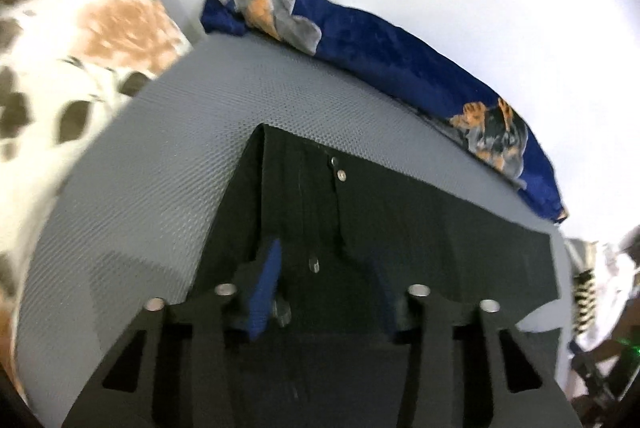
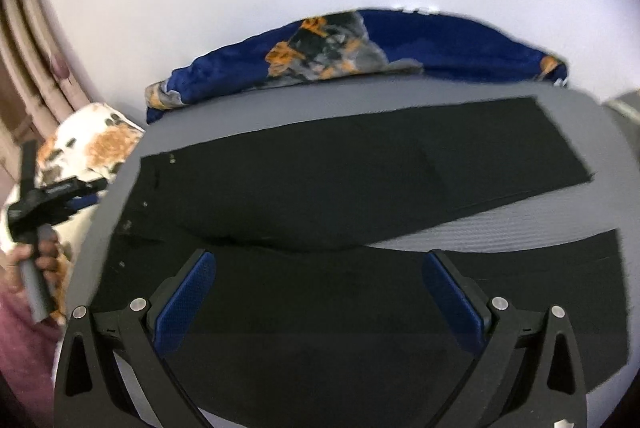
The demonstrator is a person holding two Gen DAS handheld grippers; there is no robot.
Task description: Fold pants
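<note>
Black pants lie flat on a grey textured mat, waist at the left, both legs stretching to the right and spread apart. My right gripper is open and empty above the near leg by the crotch. In the left wrist view the waistband with its metal button and fly faces me. My left gripper is open over the fly of the pants, with nothing between its blue pads. The left gripper also shows in the right wrist view, held in a hand at the mat's left edge.
A blue blanket with an orange and grey print lies bunched along the mat's far edge, against a white wall. A white, brown and black patterned cover lies left of the mat. Cluttered items sit at the right.
</note>
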